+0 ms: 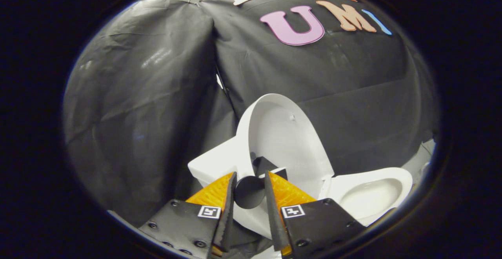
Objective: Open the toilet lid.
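Against black cloth wall, raised toilet lid, gripper seemingly pinching its handle.

The raised toilet lid stands just beyond the tool, bowl to its right.

The lid was white, oval and smooth, standing raised and nearly upright just below the middle of the frame, its pale inner face turned toward the camera and slightly to the right. A small mark sat near the top of that face. Its lower edge met the white toilet at a hinge in the lower right, where the open bowl lay, glossy and tilted in the view. A dark round knob stuck out from the lid's left edge at lower centre, with a black block behind it.
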Action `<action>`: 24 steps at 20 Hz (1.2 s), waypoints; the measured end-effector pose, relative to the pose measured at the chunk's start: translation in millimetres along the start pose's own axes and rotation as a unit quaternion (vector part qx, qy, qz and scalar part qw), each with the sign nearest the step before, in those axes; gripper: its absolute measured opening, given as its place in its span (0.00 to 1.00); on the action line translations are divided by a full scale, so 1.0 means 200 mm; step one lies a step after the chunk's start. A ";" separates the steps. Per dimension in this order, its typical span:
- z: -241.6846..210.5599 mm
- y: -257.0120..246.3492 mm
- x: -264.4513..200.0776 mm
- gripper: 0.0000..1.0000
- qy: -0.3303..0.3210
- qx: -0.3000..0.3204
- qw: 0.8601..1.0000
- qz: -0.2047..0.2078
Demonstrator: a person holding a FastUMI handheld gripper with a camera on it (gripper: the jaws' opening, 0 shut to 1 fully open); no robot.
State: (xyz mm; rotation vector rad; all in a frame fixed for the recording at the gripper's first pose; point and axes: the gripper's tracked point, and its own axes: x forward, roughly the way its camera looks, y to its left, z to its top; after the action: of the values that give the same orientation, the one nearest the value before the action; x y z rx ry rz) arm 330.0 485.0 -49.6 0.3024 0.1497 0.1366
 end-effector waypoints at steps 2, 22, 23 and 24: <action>0.06 0.01 0.00 0.50 -0.015 0.011 1.000 0.006; 0.86 -0.53 -0.45 0.97 -0.155 -0.114 0.979 -0.070; 0.90 -0.58 -0.50 0.97 -0.162 -0.123 0.976 -0.081; 0.93 -0.64 -0.54 0.96 -0.167 -0.130 0.973 -0.091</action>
State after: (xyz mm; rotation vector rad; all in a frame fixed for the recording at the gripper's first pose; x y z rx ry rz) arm 269.3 294.6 101.2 0.0464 -0.1739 -0.0785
